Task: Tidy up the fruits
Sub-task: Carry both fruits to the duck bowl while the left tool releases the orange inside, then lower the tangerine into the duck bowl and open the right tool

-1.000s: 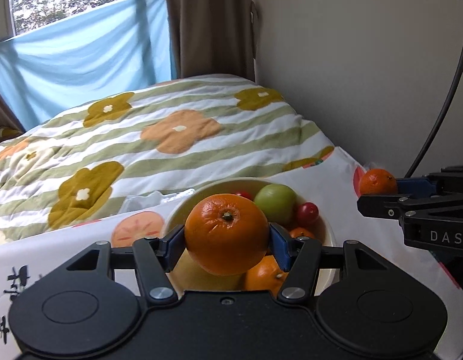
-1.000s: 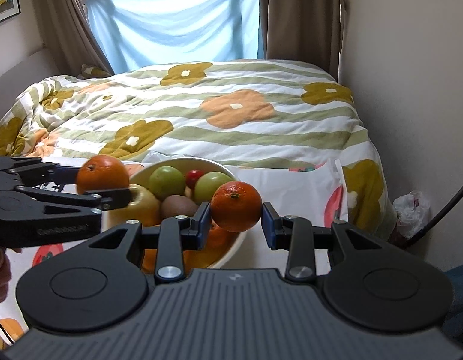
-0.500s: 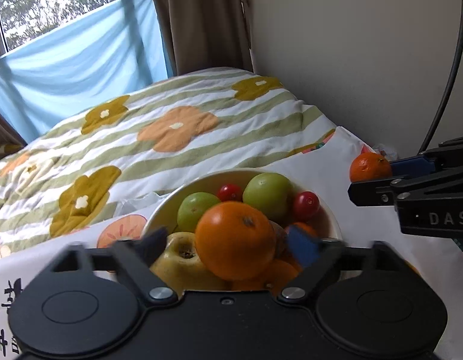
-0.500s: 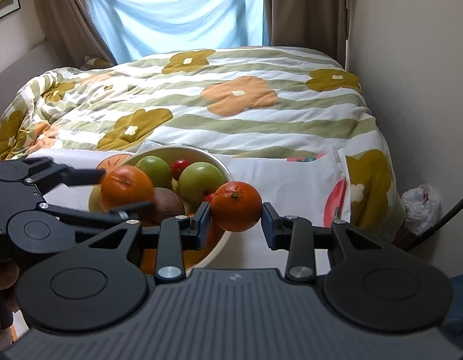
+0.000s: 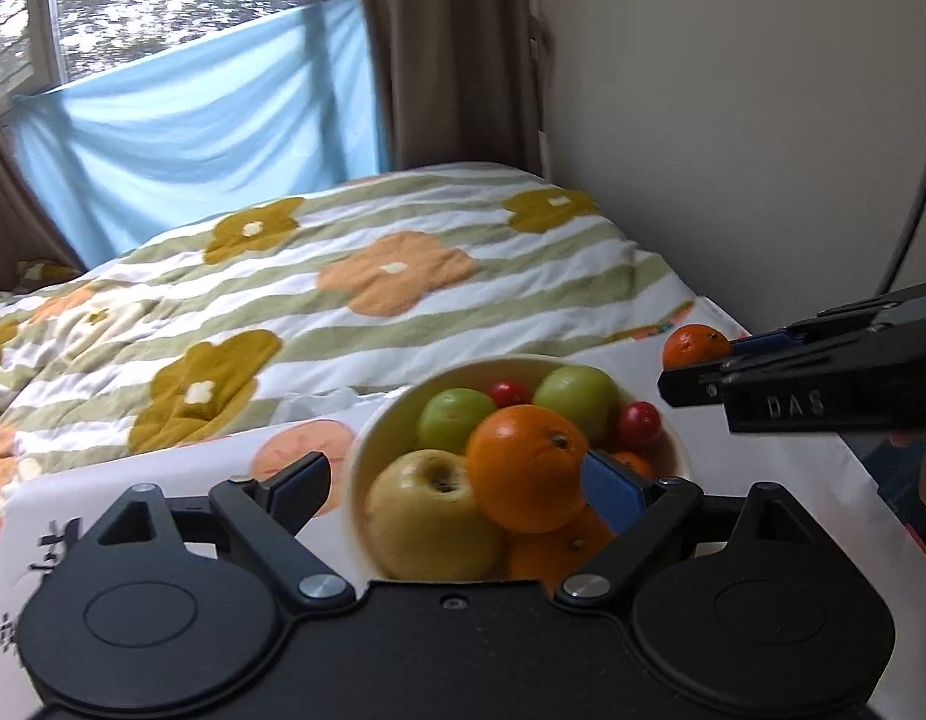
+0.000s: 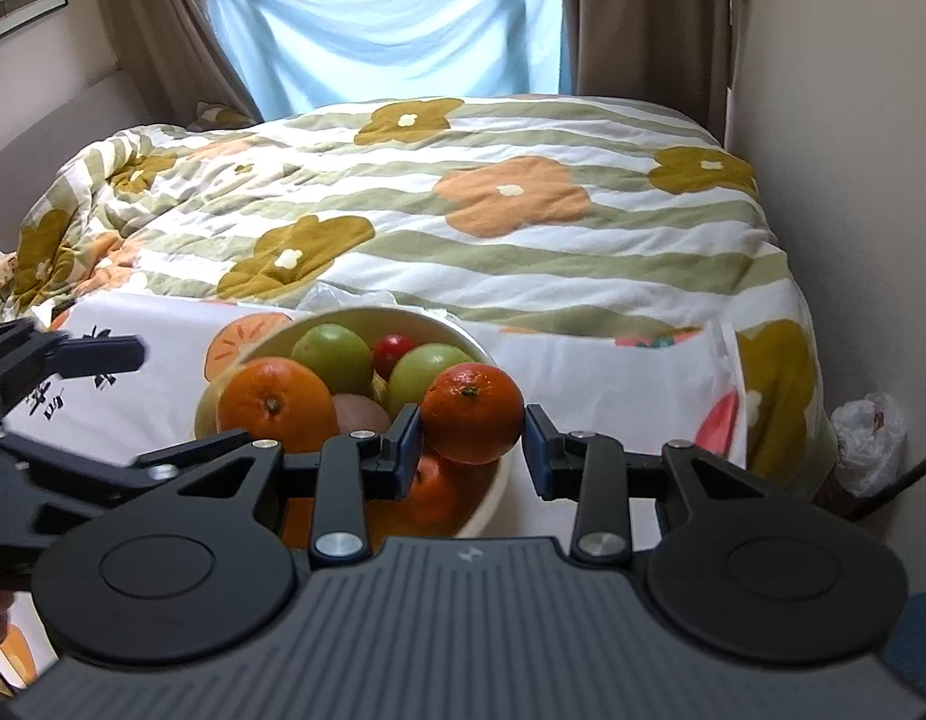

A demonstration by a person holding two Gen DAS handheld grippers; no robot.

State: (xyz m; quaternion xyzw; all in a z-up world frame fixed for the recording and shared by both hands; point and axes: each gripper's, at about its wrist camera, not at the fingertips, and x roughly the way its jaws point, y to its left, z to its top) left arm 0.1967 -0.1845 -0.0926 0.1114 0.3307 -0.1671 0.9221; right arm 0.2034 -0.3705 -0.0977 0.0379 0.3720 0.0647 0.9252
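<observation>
The big orange (image 5: 526, 459), clamped in the left gripper (image 5: 456, 483) a second ago, now lies free on top of the fruit in the bowl (image 5: 366, 450), against the yellow apple (image 5: 432, 516). That gripper's jaws stand spread wide, one pad left of the bowl's rim over the white cloth (image 5: 180, 468), the other just beside the orange on its right; whether that pad touches the peel cannot be told.

The right gripper (image 6: 472, 441) holds the small orange (image 6: 472, 411) as before, pinched between its blue pads, and has come closer over the bowl's right rim; earlier it hung farther off to that side.

Green apples (image 6: 330, 354) and small red fruits (image 6: 393, 348) fill the far half of the bowl, piled up to the rim.

The bowl sits on the white cloth at the near edge of the bed, with the flowered quilt (image 6: 463, 210) behind it. Bare cloth lies to the bowl's left and right. The wall (image 6: 853, 120) runs close along the bed's right edge.
</observation>
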